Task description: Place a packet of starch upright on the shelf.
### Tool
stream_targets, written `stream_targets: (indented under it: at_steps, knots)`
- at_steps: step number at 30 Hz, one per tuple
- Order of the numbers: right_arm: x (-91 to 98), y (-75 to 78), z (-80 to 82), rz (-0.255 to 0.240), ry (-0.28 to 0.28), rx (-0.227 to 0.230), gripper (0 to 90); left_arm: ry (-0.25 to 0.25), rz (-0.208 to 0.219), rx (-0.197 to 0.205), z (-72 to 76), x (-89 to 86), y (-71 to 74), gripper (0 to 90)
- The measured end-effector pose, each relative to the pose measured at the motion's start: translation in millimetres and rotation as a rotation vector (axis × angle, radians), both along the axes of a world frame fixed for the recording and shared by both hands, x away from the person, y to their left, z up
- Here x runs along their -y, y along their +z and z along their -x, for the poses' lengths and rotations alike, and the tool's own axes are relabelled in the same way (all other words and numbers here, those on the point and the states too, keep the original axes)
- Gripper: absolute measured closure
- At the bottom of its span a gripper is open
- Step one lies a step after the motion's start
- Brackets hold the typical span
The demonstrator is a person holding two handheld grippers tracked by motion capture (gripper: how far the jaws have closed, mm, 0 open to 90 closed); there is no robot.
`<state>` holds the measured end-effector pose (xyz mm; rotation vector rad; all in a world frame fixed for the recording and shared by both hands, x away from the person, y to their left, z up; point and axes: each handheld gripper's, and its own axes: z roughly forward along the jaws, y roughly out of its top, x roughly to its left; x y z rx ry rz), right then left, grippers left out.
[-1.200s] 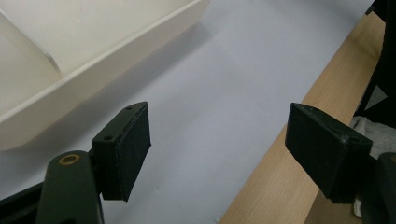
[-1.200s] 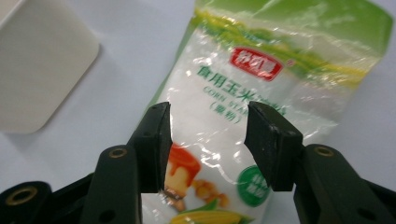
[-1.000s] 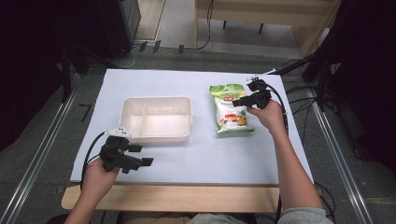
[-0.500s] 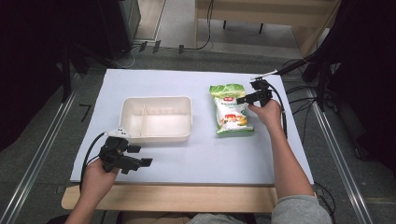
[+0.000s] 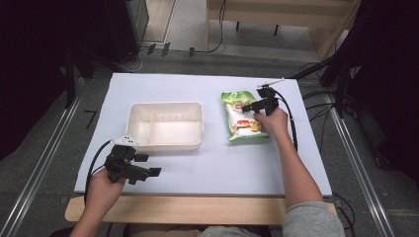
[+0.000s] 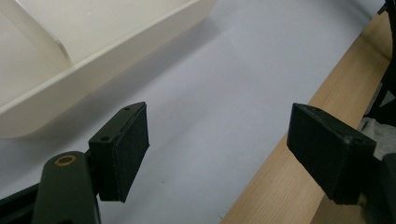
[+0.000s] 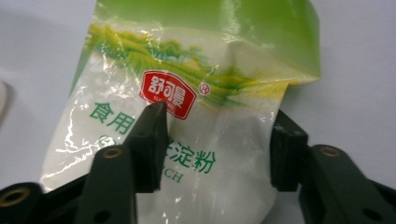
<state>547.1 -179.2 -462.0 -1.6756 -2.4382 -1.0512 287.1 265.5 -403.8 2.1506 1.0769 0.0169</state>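
A green and white bag of starch (image 5: 242, 126) lies flat on the white table sheet, right of centre. My right gripper (image 5: 249, 101) is down on its upper part. In the right gripper view the bag (image 7: 201, 60) bulges between the pads (image 7: 152, 140); the jaws have just been closing and now press into it. My left gripper (image 5: 148, 165) hovers near the table's front left, just in front of the cream tray (image 5: 165, 104). The left gripper (image 6: 224, 149) is open; its jaws have just been opening, and nothing is between them.
The cream tray (image 6: 93, 60) has a divider and holds nothing. The white sheet (image 5: 222, 163) ends at a wooden front edge (image 5: 197, 210), also seen by the left gripper (image 6: 289, 186). Cables trail on the floor beyond the table's far and right sides.
My right hand has sunk toward the table and onto the bag's top part. The left hand, the tray and the bag have kept their places.
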Motion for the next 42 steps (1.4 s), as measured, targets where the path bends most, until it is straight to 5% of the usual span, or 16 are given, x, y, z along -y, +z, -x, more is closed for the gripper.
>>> stream_targets:
  at_steps: [2,8,12,20,33,42]
  knots:
    - [-0.4,-0.8,1.4,0.0,0.011,0.001,61.8,-0.005,-0.004,-0.002,0.0,1.5,-0.5,21.8]
    - [-0.5,-2.9,3.7,-0.019,0.008,-0.007,70.9,-0.007,-0.005,0.001,0.2,2.7,-0.3,21.7]
    - [-1.2,-0.3,6.3,-0.027,0.014,-0.008,86.6,-0.003,-0.003,0.005,0.5,0.5,0.8,21.7]
    - [-4.6,8.7,12.3,-0.008,-0.006,0.008,88.1,0.002,0.008,-0.001,0.4,-2.7,1.2,21.9]
    - [0.5,52.1,40.2,-0.072,0.013,0.123,88.6,0.002,0.021,0.0,-0.2,-6.7,3.6,22.3]
    - [1.9,74.4,59.8,-0.098,0.041,0.159,89.6,-0.013,0.026,0.002,-2.5,-3.0,3.9,22.3]
